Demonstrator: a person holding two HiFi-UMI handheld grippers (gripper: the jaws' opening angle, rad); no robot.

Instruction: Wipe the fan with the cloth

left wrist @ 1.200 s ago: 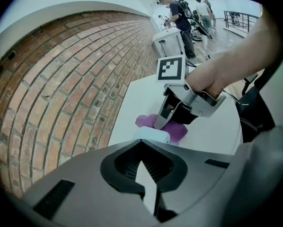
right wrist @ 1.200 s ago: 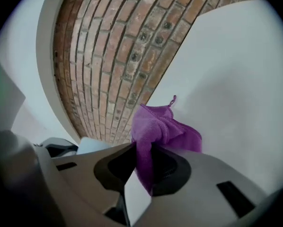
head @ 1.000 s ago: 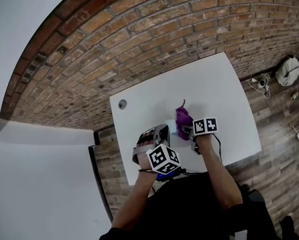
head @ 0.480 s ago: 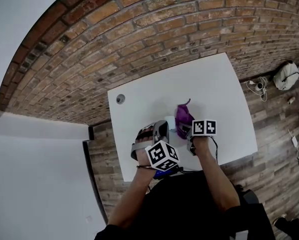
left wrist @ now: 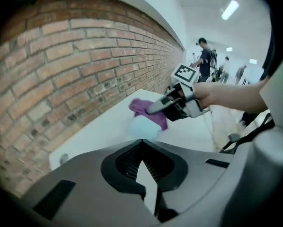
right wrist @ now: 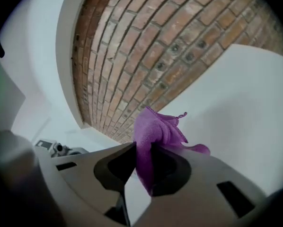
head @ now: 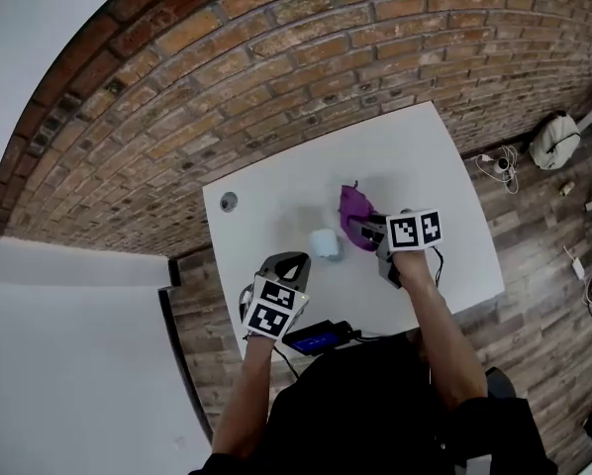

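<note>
Left claw [head: 286,261] is shut and empty. It has pulled back from beside the fan to the near-left desk [head: 415,156] edge. That leaves the small pale fan [head: 325,243] standing free mid-desk, now uncovered in the head view. Just right of it is the purple cloth [head: 352,213], bunched and clamped in the right claw [head: 368,231], which has come up off the desk. Can't tell if the cloth touches the fan. Likely a gap between strokes. Nothing braces the fan, so the next wipe may push it.
</note>
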